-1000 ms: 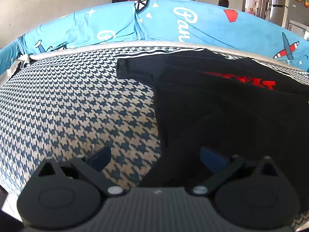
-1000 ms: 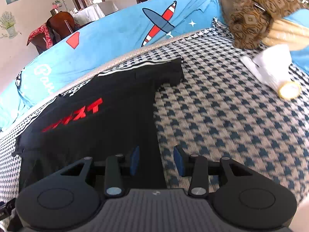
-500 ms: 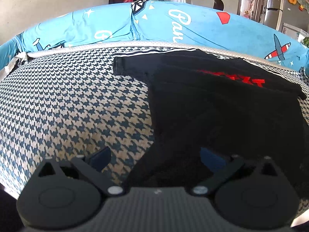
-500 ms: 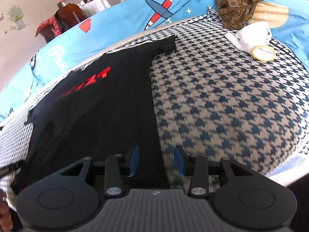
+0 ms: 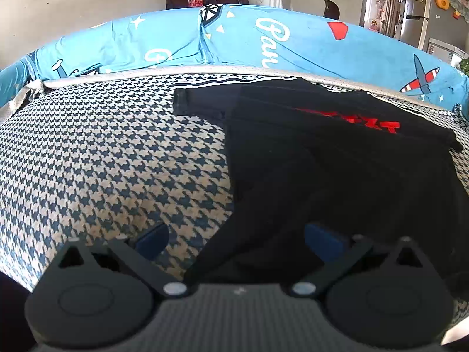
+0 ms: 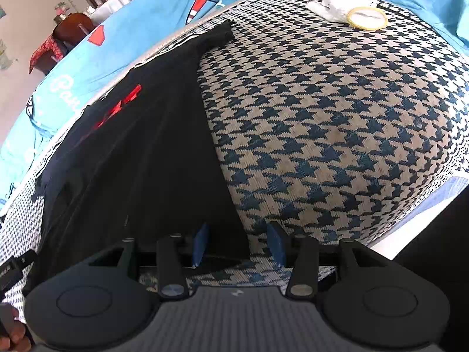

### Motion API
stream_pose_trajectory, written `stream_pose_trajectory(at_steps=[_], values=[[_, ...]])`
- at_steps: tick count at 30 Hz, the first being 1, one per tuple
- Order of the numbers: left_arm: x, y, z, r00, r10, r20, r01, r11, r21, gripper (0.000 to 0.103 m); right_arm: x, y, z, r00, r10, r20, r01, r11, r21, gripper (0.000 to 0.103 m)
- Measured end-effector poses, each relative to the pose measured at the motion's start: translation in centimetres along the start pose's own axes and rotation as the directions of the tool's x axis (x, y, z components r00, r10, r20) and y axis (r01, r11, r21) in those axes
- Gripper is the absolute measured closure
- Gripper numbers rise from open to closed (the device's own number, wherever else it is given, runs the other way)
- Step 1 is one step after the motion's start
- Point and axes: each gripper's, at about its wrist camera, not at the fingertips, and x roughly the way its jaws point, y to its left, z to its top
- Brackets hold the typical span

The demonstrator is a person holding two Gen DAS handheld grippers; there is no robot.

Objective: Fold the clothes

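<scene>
Right, I've got the black T-shirt (image 5: 337,170) lying flat on the houndstooth bed cover (image 5: 102,161), hem toward me and its long axis running from about 6 o'clock up to 12, where the red lettering (image 5: 363,118) sits near the blue airplane-print sheet (image 5: 293,47). My left gripper (image 5: 234,239) stands wide, jaws well apart and nothing pinched; the shirt's left edge runs up between them, so one pad is over the cover at 7 o'clock and the other over black cloth at 5. In the right wrist view the right gripper (image 6: 237,245) sits at a middling gap, its jaws opening as I speak, and the shirt's near right corner (image 6: 228,234) lies between them, apparently untouched by the pads (image 6: 200,243). From here the shirt (image 6: 140,152) stretches away toward 11 o'clock, the sleeve tip (image 6: 222,33) far up at 12. A roll of tape (image 6: 368,19) beside a white cloth (image 6: 343,3) waits at 1 o'clock, well clear. I'd say both grippers are equally placed, one at each bottom corner, so the coming move looks like a two-handed pinch of the hem to carry it up along that long axis toward the collar. The right one looks closer to its corner.
</scene>
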Motion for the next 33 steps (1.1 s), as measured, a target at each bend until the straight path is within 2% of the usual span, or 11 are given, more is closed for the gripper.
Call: stream_pose_trajectory(at_steps=[4,6,9,12,14,16,18,21,26,30,33], values=[[0.0,0.4,0.0,1.000,0.009,-0.001,-0.009,1.000,-0.016,0.000,-0.2,0.6,-0.4,1.000,-0.014,0.026,0.015,0.999,-0.037,0.059],[0.0,0.5,0.0,1.000,0.015,-0.001,-0.015,1.000,-0.020,0.000,-0.4,0.8,-0.4,0.999,-0.004,0.038,0.006,0.998,-0.055,0.079],[0.2,0.5,0.0,1.000,0.022,-0.006,-0.022,0.999,-0.026,0.000,-0.5,1.1,-0.5,0.999,0.012,0.041,-0.008,0.997,-0.076,0.090],[0.3,0.6,-0.1,0.999,0.031,-0.010,-0.031,0.999,-0.034,0.000,-0.6,1.5,-0.8,0.999,0.015,0.052,-0.010,0.995,-0.098,0.095],[0.2,0.8,0.0,0.999,0.036,-0.008,-0.036,0.998,-0.043,0.000,-0.8,1.8,-1.0,0.998,0.009,0.068,-0.001,0.993,-0.117,0.097],[0.2,1.0,0.0,0.999,0.041,-0.005,-0.041,0.998,-0.052,0.000,-1.5,2.1,-1.2,0.991,-0.027,0.127,0.043,0.991,-0.128,0.098],[0.1,1.3,0.1,0.999,0.053,0.000,-0.053,0.997,-0.062,0.000,-2.4,2.2,-1.3,0.979,-0.070,0.194,0.095,0.988,-0.123,0.099],[0.0,2.1,0.1,0.997,0.073,0.004,-0.073,0.994,-0.084,0.000,-3.6,1.5,-1.3,0.958,-0.144,0.249,0.164,0.985,-0.062,0.099],[-0.4,3.1,0.2,0.996,0.090,0.010,-0.089,0.989,-0.121,0.000,-3.4,2.1,-1.5,0.927,-0.248,0.282,0.276,0.959,-0.065,0.099],[-0.8,3.7,0.3,0.994,0.105,0.021,-0.101,0.985,-0.140,0.000,-4.8,1.8,-1.7,0.894,-0.280,0.349,0.305,0.952,-0.017,0.099],[-1.0,4.0,0.5,0.993,0.119,0.023,-0.114,0.982,-0.151,0.000,-5.2,2.2,-2.0,0.903,-0.234,0.361,0.269,0.962,-0.051,0.099]])
